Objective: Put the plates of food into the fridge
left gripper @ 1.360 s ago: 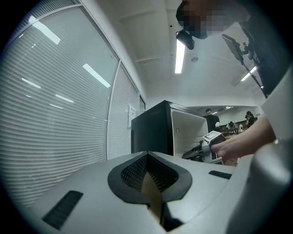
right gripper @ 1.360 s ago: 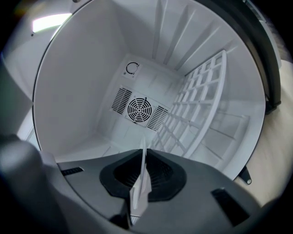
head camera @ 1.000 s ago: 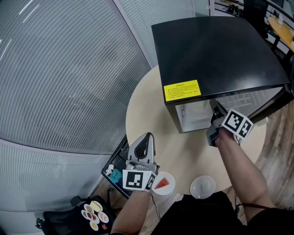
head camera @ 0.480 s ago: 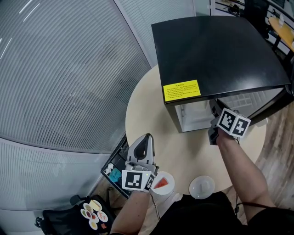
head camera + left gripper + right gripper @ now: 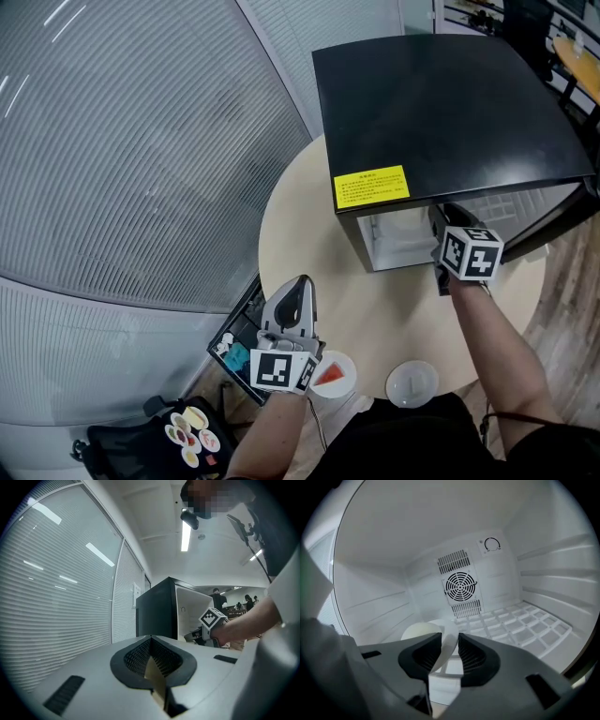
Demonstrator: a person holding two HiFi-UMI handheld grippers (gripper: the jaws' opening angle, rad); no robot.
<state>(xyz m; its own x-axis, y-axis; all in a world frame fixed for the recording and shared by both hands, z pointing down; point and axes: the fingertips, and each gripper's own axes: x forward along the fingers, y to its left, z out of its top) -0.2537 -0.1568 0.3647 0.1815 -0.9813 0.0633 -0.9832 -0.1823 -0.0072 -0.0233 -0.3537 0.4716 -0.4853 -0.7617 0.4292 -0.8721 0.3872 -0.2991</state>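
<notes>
The jaws of my right gripper (image 5: pixel 450 644) had just been opening, loose around the near rim of the first plate (image 5: pixel 443 623), which looked flat on the fridge (image 5: pixel 441 103) shelf. Being round, it had no long side. My left gripper (image 5: pixel 151 644) was closed on nothing. Left to do were the red-food plate (image 5: pixel 333 375) and the plain plate (image 5: pixel 412 382) on the near table (image 5: pixel 300 216).

**Open fridge, one plate inside, two on the table**

A black fridge (image 5: pixel 450 103) with a yellow label is set on the round table (image 5: pixel 300 234), its front open and its white inside shown. An inner plate (image 5: pixel 446 641), white and bearing a pale round food item (image 5: pixel 419 632), is seen low at the left, beside the white grid shelf (image 5: pixel 525 625). At the table's near edge a plate with a red slice (image 5: pixel 334 375) and a plain white plate (image 5: pixel 413 382) are set near each other, not touching.
</notes>
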